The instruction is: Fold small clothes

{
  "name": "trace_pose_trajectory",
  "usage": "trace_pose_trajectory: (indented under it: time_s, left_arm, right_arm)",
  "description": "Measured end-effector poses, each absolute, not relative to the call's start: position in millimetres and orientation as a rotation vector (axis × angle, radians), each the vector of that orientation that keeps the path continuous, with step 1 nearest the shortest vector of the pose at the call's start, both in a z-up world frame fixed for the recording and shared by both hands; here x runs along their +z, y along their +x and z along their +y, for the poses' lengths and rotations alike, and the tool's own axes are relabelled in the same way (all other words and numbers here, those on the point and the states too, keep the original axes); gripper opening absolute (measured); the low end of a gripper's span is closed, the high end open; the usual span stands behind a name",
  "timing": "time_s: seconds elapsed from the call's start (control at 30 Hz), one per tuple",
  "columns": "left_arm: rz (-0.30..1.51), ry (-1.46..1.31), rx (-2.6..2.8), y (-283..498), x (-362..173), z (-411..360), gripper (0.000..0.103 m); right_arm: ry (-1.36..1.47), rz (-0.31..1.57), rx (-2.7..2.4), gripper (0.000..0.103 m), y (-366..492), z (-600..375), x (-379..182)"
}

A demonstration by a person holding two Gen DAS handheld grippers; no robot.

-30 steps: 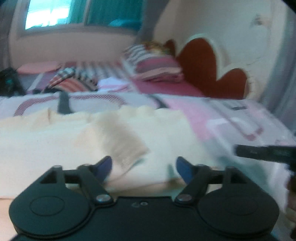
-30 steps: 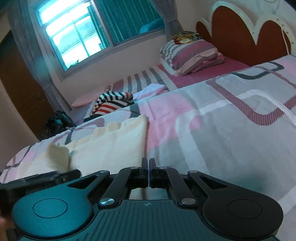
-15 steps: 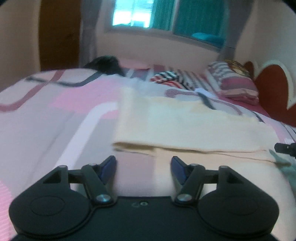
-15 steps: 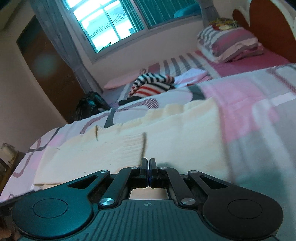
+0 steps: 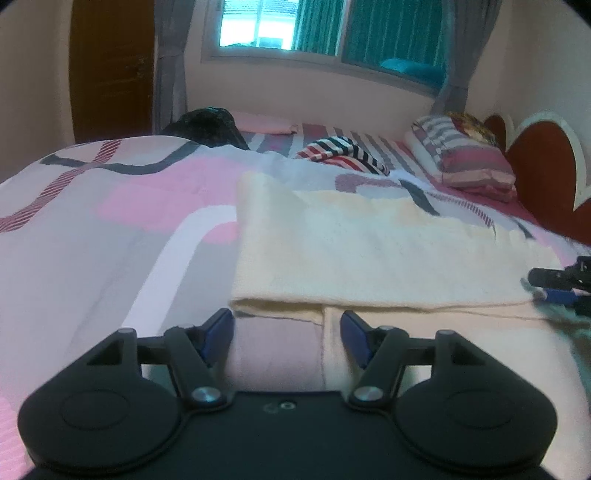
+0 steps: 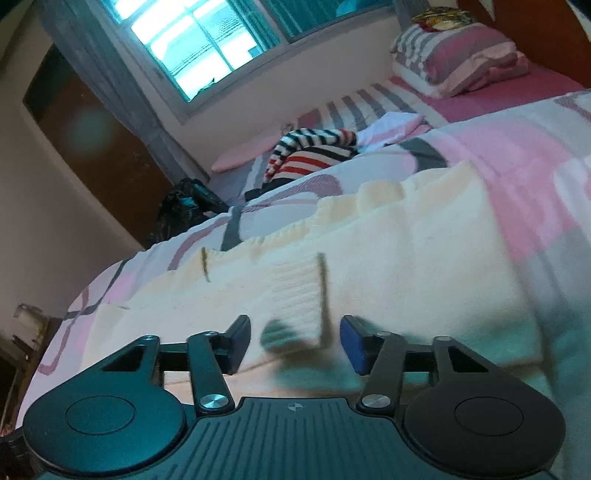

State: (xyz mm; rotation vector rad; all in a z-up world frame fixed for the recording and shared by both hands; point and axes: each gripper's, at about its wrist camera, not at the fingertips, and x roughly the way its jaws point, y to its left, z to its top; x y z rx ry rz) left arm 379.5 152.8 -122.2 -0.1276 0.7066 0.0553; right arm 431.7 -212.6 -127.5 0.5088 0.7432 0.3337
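Right now your left gripper (image 5: pixel 287 334) hangs low over the near edge of the cream knit garment (image 5: pixel 369 254), jaws apart, blue pads (image 5: pixel 218 328) clear of the cloth; nothing is pinched between them. That garment lies spread on the pink-and-grey patterned bedspread (image 5: pixel 110 229), folded over once so a doubled edge runs across just ahead of your left fingertips, with a lower layer reaching back toward you under the right-hand pad. Your right gripper (image 6: pixel 295 341) sits over the same garment from the other side; its jaws are opening, a ribbed cream flap with a dark edge line lies in the gap, and neither pad presses on it. From the left wrist view, the tip of that right gripper shows at the far right edge, down at the cloth. Further back on the bed: a red, white and dark striped garment (image 5: pixel 343 153) in a heap, a striped pillow (image 5: pixel 461 155) against the red headboard (image 5: pixel 539 177), a black bag (image 5: pixel 207 125) near the brown door (image 5: pixel 110 70), a curtained window (image 5: pixel 295 26) behind.
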Motion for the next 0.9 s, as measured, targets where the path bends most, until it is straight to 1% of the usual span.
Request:
trace_pose_trajectory:
  time_s: [0.03,0.13,0.33,0.4,0.43,0.47,0.63,0.8,0.9]
  left_arm:
    - [0.709,-0.125,0.056,379.3,-123.8,151.5,0.063]
    - [0.711,-0.126,0.064,383.9,-124.4,151.1,0.065]
    - [0.713,-0.106,0.053,384.2,-124.9,151.2,0.064]
    - [0.718,-0.106,0.053,383.4,-122.4,150.8,0.057]
    - [0.717,-0.12,0.033,382.5,-119.4,151.2,0.041]
    - [0.717,-0.134,0.014,381.6,-117.1,150.6,0.032]
    - [0.74,-0.073,0.012,385.6,-118.1,141.1,0.032]
    - [0.744,-0.077,-0.001,386.3,-114.6,141.6,0.024]
    - [0.745,-0.133,-0.014,386.2,-114.3,145.9,0.016]
  right_arm:
    - [0.494,0.755,0.339,0.007,434.4,-208.7,-128.1]
    - [0.459,0.744,0.355,0.006,434.7,-202.6,-124.8]
    - [0.416,0.57,0.314,0.006,407.7,-226.4,-82.6]
    - [0.416,0.538,0.29,0.006,398.6,-240.7,-73.3]
    - [0.415,0.544,0.29,0.006,396.4,-247.4,-72.8]
    - [0.403,0.554,0.275,0.006,394.8,-251.9,-74.0]
    - [0.401,0.58,0.252,0.006,389.1,-263.9,-81.3]
    - [0.4,0.563,0.24,0.006,379.4,-270.9,-77.0]
    - [0.397,0.581,0.235,0.006,377.0,-277.1,-80.3]
